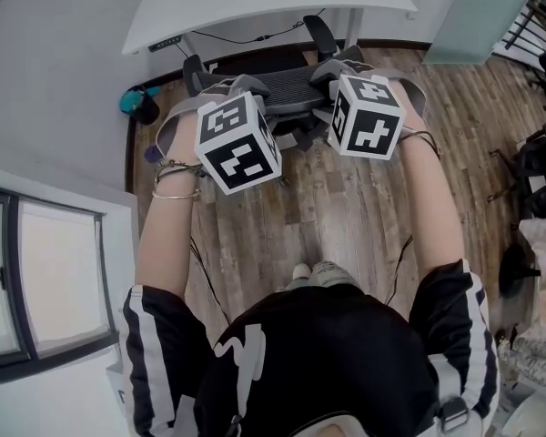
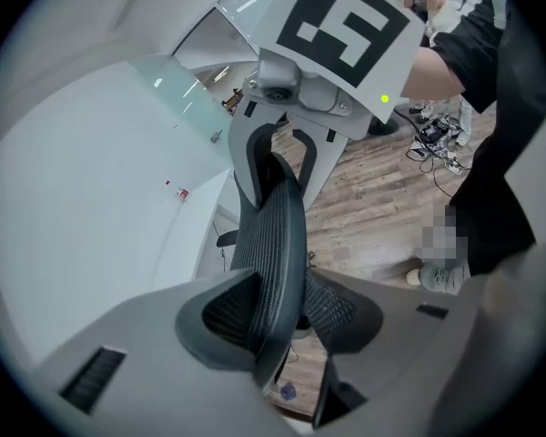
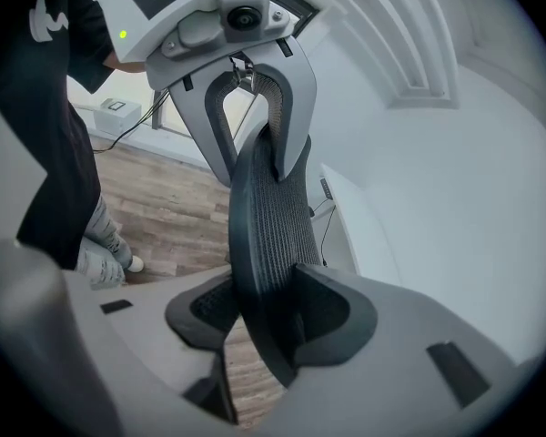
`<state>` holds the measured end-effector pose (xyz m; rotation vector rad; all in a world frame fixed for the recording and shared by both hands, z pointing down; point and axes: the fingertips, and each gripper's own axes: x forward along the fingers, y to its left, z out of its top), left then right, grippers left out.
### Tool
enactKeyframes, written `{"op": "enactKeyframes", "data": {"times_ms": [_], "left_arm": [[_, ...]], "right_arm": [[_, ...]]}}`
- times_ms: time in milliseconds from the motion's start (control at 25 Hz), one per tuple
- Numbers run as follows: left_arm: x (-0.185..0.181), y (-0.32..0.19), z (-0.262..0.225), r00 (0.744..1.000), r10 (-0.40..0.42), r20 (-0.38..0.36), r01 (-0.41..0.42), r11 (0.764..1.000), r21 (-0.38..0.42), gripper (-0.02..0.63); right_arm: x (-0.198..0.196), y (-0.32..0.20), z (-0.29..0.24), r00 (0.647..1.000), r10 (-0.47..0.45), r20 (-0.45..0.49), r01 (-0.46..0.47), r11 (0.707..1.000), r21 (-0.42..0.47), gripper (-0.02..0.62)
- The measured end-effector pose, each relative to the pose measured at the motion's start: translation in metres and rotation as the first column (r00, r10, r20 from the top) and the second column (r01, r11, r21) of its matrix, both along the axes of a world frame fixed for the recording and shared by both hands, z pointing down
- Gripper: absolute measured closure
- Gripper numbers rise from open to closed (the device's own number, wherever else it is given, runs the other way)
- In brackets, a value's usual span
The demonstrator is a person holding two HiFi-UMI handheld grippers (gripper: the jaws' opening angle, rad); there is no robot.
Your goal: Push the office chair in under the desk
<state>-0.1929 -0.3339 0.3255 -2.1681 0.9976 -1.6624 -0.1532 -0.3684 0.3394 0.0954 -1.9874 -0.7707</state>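
Note:
A black mesh office chair (image 1: 287, 85) stands just in front of the white desk (image 1: 273, 3), its seat partly under the desk top. Both grippers sit on the top edge of the chair back. In the left gripper view, my left gripper (image 2: 278, 312) has the mesh chair back (image 2: 273, 235) clamped between its pads. My right gripper (image 3: 268, 312) straddles the same chair back (image 3: 268, 217); one pad touches it and a gap shows at the other. In the head view the left gripper (image 1: 223, 87) and right gripper (image 1: 332, 66) hold about a chair width apart.
A teal object (image 1: 132, 103) lies by the wall left of the desk. A window frame (image 1: 36, 271) is at my near left. Cables run across the wooden floor (image 1: 346, 208). Another dark chair (image 1: 537, 162) and clutter stand at the right.

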Motion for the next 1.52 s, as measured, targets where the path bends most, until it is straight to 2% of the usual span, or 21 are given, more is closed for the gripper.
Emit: {"op": "enactKeyframes", "data": {"times_ms": [200, 400, 600, 880, 1080, 1320, 1520], "left_arm": [[-0.013, -0.010, 0.000, 1.000, 0.001, 0.029, -0.004, 0.996, 0.084, 0.448], [-0.031, -0.017, 0.001, 0.998, 0.023, 0.055, -0.030, 0.992, 0.124, 0.449], [-0.043, -0.025, 0.001, 0.994, 0.046, 0.102, -0.066, 0.979, 0.195, 0.459], [-0.063, -0.038, 0.001, 0.992, 0.058, 0.113, -0.077, 0.981, 0.176, 0.459], [-0.078, -0.050, 0.000, 0.979, 0.106, 0.173, -0.149, 0.954, 0.259, 0.460], [-0.095, -0.062, 0.007, 0.973, 0.134, 0.187, -0.169, 0.968, 0.185, 0.462], [-0.113, -0.080, 0.010, 0.963, 0.148, 0.224, -0.201, 0.951, 0.234, 0.462]], "right_arm": [[-0.013, -0.008, 0.000, 1.000, 0.013, 0.005, -0.013, 1.000, -0.007, 0.420], [-0.030, -0.013, 0.001, 0.999, 0.038, 0.004, -0.038, 0.999, -0.016, 0.419], [-0.041, -0.019, 0.001, 0.999, 0.052, 0.001, -0.052, 0.998, -0.030, 0.417], [-0.061, -0.030, 0.000, 0.998, 0.063, 0.008, -0.062, 0.997, -0.040, 0.414], [-0.075, -0.040, -0.001, 0.996, 0.083, 0.015, -0.082, 0.995, -0.049, 0.411], [-0.092, -0.049, 0.001, 0.996, 0.090, 0.006, -0.089, 0.994, -0.064, 0.407], [-0.108, -0.060, 0.002, 0.996, 0.094, -0.006, -0.094, 0.992, -0.079, 0.403]]}}
